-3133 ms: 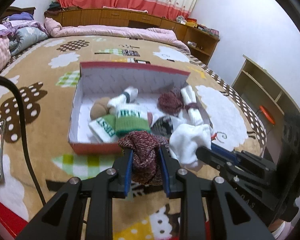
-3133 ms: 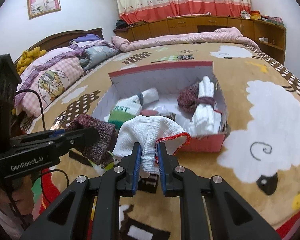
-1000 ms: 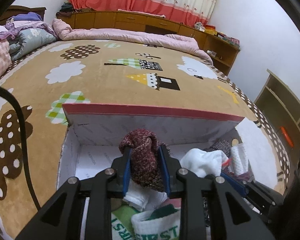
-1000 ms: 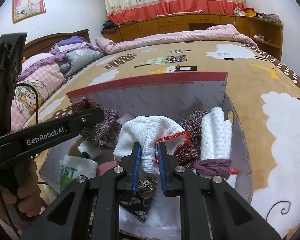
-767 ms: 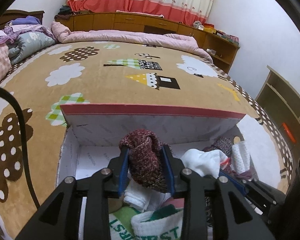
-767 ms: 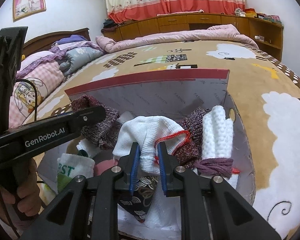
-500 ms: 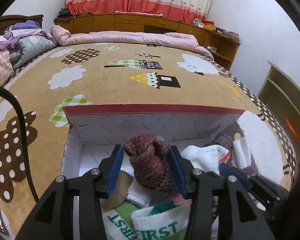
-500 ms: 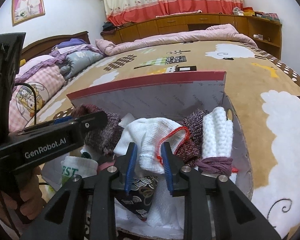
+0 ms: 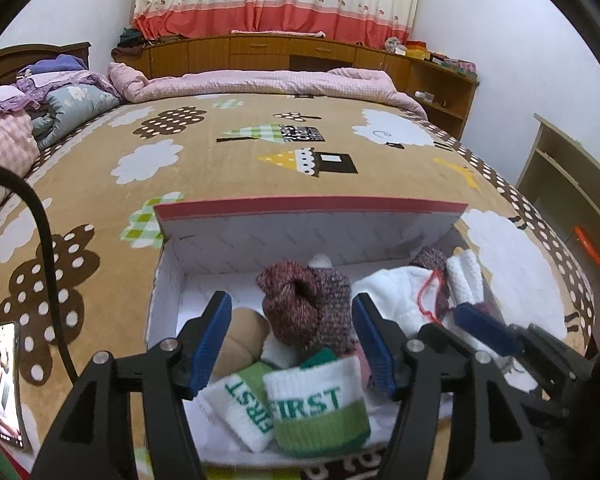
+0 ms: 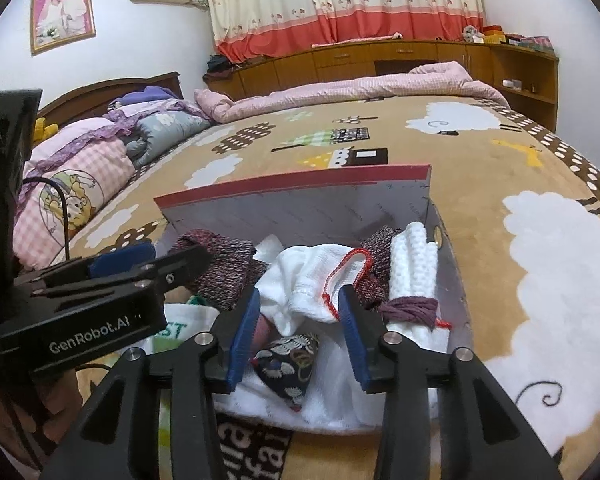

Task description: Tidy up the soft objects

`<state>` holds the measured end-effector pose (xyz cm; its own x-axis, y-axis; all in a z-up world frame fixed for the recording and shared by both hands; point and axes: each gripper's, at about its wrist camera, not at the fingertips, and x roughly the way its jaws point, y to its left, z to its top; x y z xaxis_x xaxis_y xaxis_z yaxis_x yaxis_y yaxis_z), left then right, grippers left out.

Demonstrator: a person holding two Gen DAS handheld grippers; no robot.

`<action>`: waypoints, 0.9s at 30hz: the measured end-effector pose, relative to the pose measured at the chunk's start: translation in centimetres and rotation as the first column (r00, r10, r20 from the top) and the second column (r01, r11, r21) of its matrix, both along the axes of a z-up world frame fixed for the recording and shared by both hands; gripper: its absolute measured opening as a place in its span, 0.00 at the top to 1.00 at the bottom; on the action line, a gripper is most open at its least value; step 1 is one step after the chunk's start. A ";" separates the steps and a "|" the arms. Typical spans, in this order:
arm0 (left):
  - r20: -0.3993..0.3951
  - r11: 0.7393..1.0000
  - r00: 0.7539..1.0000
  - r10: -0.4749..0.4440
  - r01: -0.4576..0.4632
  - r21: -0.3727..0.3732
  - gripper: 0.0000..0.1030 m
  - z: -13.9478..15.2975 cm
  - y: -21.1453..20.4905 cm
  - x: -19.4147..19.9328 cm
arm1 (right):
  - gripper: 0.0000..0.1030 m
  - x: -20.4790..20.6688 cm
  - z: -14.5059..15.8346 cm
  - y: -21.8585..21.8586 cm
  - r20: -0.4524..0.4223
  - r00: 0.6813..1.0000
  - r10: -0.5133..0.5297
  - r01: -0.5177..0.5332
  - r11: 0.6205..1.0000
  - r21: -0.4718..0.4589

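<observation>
A red-rimmed cardboard box (image 9: pixel 312 208) (image 10: pixel 296 184) lies on the bed, filled with soft items. My left gripper (image 9: pixel 292 304) hangs over it with jaws opening; the maroon knitted sock roll (image 9: pixel 304 304) (image 10: pixel 224 268) lies in the box between the blue pads, free of them. My right gripper (image 10: pixel 298 296) is opening too, and the white red-edged sock (image 10: pixel 316 280) (image 9: pixel 396 300) rests in the box between its pads, untouched. White-and-green "FIRST" socks (image 9: pixel 316 404) lie at the box's near edge. A white knit bundle tied with purple yarn (image 10: pixel 414 276) stands at the right wall.
A tan patterned blanket (image 9: pixel 220 152) covers the bed. Pillows and folded quilts (image 10: pixel 84 164) are piled at the left. A phone (image 9: pixel 6 380) and a black cable (image 9: pixel 48 264) lie left of the box. A wooden shelf (image 9: pixel 572 192) stands to the right.
Both grippers carried their socks over the box, then spread their jaws. The maroon roll and the white sock dropped free into the box, and both grippers drew back a little.
</observation>
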<state>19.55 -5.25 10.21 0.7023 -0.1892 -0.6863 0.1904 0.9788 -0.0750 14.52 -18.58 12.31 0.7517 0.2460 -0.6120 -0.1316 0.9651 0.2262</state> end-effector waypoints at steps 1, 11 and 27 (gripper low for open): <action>-0.002 1.000 1.000 0.001 -0.001 -0.003 0.36 0.1 0.1 -0.3 | 0.58 -0.3 0.1 0.0 0.002 1.000 0.000 0.000 1.000 -0.003; -0.017 1.000 1.000 0.011 -0.011 -0.012 0.36 0.6 0.8 -3.6 | 0.56 -3.1 1.3 0.1 0.025 1.000 -0.003 0.003 1.000 -0.014; -0.053 0.998 0.998 0.035 -0.037 -0.044 0.36 0.0 2.3 -8.4 | 0.51 -6.9 1.6 0.6 0.032 0.999 0.001 0.000 1.000 -0.030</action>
<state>11.18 -2.94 10.23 0.6726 -0.1958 -0.7136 0.1495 0.9804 -0.1281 7.61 -17.95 13.96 0.7709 0.2284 -0.5945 -0.1393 0.9714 0.1925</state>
